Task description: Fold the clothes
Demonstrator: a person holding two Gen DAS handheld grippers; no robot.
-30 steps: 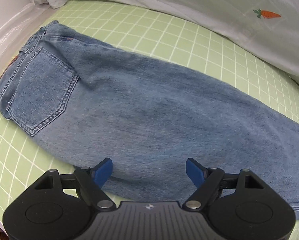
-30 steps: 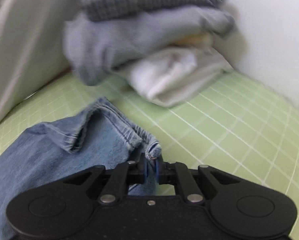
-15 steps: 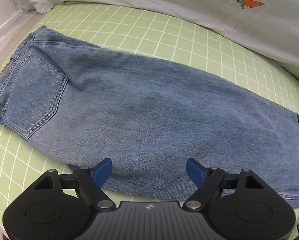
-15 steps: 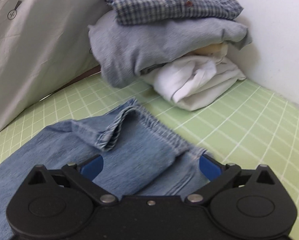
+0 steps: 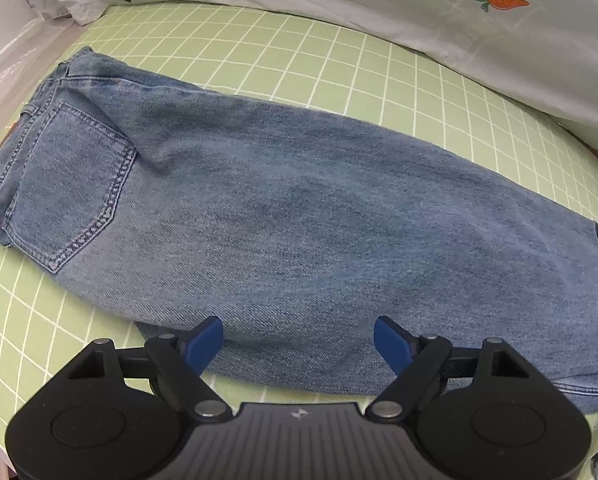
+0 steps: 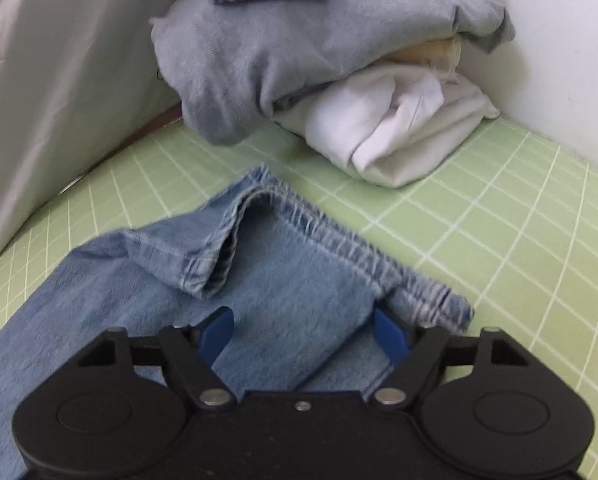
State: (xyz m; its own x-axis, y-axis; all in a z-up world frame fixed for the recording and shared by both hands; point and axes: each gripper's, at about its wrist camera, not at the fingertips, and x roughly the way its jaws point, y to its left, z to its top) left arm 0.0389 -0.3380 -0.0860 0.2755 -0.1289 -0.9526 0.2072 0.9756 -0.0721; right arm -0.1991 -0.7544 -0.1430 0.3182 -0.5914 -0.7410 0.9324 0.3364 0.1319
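Note:
Blue jeans [image 5: 283,216] lie folded lengthwise on the green checked mat [image 5: 259,52], waistband and back pocket [image 5: 71,184] at the left, legs running right. My left gripper [image 5: 299,340] hovers open over the near edge of the jeans, nothing between its blue pads. In the right wrist view the leg hems [image 6: 299,216] lie on the mat, one cuff gaping. My right gripper [image 6: 305,334] is over the hem end with its jaws closing; denim lies between and under the pads, which do not press on it.
A stack of folded clothes [image 6: 331,52], checked, grey and white, stands in the far corner against a white wall [image 6: 571,60]. A pale sheet with a carrot print [image 5: 499,0] borders the mat's far side. A white ledge [image 5: 3,72] runs along the left.
My right gripper let go of the hem corner, opened wide, then narrowed a little, and it moved closer over the leg end. The left gripper stayed open in place.

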